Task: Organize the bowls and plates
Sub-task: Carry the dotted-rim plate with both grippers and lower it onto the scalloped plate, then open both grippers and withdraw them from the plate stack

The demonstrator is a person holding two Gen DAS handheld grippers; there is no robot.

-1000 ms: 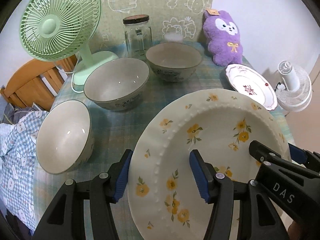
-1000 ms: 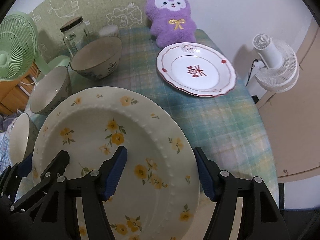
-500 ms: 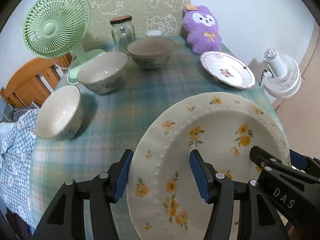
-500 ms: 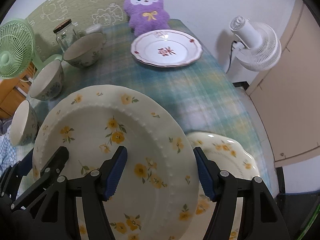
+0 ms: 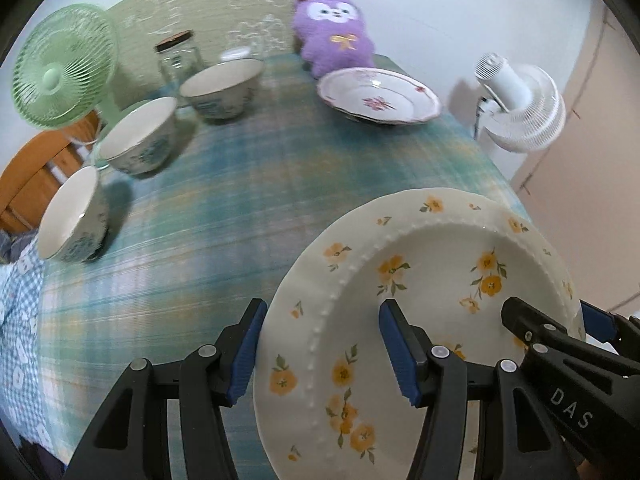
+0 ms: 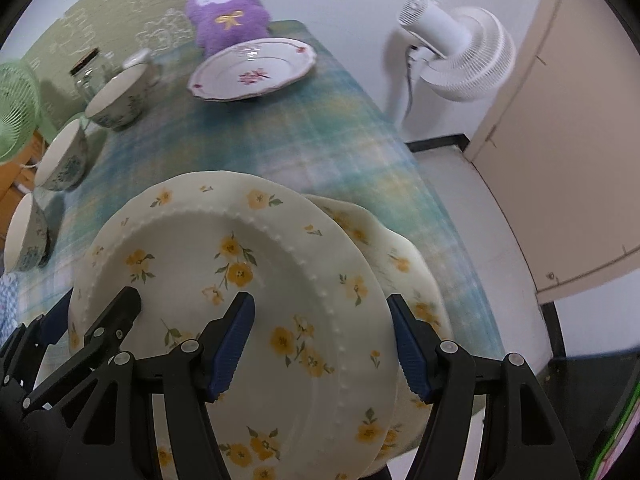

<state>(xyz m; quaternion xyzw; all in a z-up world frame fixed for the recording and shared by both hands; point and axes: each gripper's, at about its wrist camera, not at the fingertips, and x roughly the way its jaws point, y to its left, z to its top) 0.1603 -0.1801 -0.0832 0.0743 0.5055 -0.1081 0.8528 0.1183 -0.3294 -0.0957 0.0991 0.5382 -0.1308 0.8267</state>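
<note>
Glazed and slick, the yellow-flowered plate [image 6: 240,280] hung between both grippers, left gripper [image 5: 320,344] and right gripper [image 6: 320,340] each with jaws half-spread over opposite rims, just above a matching plate [image 6: 400,264] at the worktop [image 5: 248,184] corner. I judged uneven lowering could chip both or nudge the lower one off the near edge; bowls [image 5: 138,136] stood well apart

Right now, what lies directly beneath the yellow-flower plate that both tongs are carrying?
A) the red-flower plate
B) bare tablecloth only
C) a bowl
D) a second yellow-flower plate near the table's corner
D: in the right wrist view, a second yellow-flower plate shows under the right edge of the carried plate, while the red-flower plate sits far off by the plush.
</note>
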